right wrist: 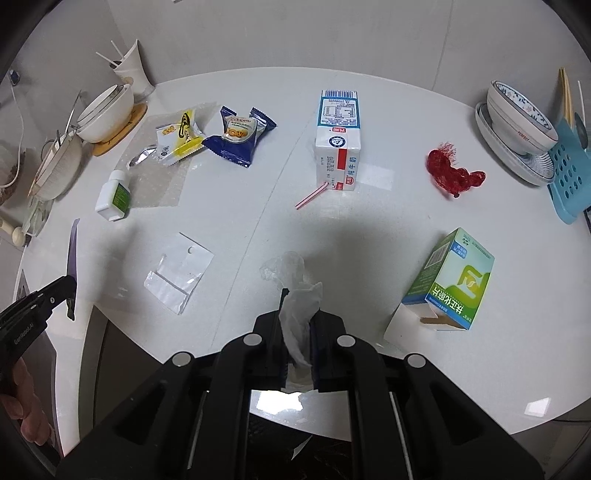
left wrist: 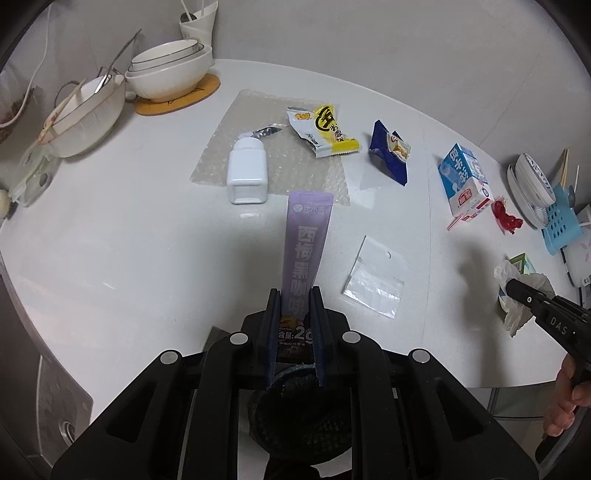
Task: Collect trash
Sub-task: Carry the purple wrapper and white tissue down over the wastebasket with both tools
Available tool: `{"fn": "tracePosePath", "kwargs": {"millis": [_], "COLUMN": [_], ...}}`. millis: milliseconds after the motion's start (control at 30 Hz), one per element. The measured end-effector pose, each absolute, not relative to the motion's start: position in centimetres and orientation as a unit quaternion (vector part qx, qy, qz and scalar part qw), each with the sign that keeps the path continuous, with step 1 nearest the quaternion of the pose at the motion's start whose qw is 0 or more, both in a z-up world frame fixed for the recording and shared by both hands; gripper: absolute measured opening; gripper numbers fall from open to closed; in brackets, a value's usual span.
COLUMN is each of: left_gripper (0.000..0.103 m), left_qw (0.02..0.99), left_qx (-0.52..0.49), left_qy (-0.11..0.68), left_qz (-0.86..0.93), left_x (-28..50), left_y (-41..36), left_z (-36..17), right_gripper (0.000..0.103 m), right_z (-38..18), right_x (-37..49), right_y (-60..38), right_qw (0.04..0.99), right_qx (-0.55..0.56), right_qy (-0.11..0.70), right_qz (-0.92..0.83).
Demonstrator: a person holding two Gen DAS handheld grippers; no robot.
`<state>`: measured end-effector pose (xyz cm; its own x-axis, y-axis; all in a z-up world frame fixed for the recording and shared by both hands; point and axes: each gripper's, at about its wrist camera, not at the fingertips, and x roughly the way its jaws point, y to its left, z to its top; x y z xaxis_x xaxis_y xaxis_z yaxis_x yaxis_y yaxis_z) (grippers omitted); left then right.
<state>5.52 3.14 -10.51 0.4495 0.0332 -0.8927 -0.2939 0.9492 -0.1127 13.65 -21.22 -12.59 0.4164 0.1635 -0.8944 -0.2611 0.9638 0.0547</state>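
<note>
My left gripper (left wrist: 294, 295) is shut on a long purple coffee sachet (left wrist: 304, 243), held above the white table (left wrist: 129, 240). My right gripper (right wrist: 297, 314) is shut on a crumpled white tissue (right wrist: 297, 314) with clear film at its top. In the right wrist view the left gripper (right wrist: 70, 291) shows at the left edge with the purple sachet (right wrist: 74, 251) seen edge-on. Trash lies on the table: a yellow wrapper (right wrist: 181, 136), a blue snack wrapper (right wrist: 236, 136), a milk carton (right wrist: 338, 147) with a pink straw, a red net (right wrist: 452, 171), a green box (right wrist: 450, 284), a clear plastic bag (right wrist: 177, 277), a white bottle (right wrist: 112, 195).
Bubble wrap (left wrist: 266, 147) lies under the bottle and wrappers. Stacked bowls (left wrist: 170, 72) on a cork mat and a paper cup (left wrist: 197, 24) stand at the back left. A patterned bowl on plates (right wrist: 517, 122) and a blue rack (right wrist: 569, 170) stand at the right. A dark bin (left wrist: 295, 413) sits below the table edge.
</note>
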Motion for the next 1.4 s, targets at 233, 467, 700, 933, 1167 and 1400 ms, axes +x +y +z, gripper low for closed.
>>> {"fn": "tracePosePath", "kwargs": {"millis": [233, 467, 700, 933, 1167, 1400], "left_gripper": [0.015, 0.015, 0.015, 0.015, 0.015, 0.015], "left_qw": [0.853, 0.857, 0.858, 0.856, 0.844, 0.84], "left_qx": [-0.118, -0.112, -0.108, -0.109, -0.111, -0.104], "left_qy": [0.503, 0.499, 0.499, 0.504, 0.524, 0.531], "left_qz": [0.08, 0.064, 0.054, 0.044, 0.033, 0.023], "left_x": [3.3, 0.9, -1.3, -3.4, -5.0, -6.2], "left_y": [2.3, 1.5, 0.9, 0.0, -0.9, -1.5], "left_z": [-9.7, -9.8, -10.6, -11.8, -14.1, -16.1], "right_gripper": [0.008, 0.008, 0.008, 0.008, 0.008, 0.008], "right_z": [-12.0, -12.1, -12.5, -13.5, -15.5, -18.0], "right_x": [11.1, 8.5, 6.4, 3.8, 1.4, -0.3], "right_y": [-21.3, -20.9, -20.6, -20.4, -20.7, -20.3], "right_qw": [0.85, 0.855, 0.856, 0.855, 0.848, 0.837], "right_qx": [-0.046, -0.042, -0.038, -0.043, -0.054, -0.061], "right_qy": [0.508, 0.499, 0.496, 0.491, 0.498, 0.515], "right_qz": [0.131, 0.137, 0.145, 0.162, 0.17, 0.176]}}
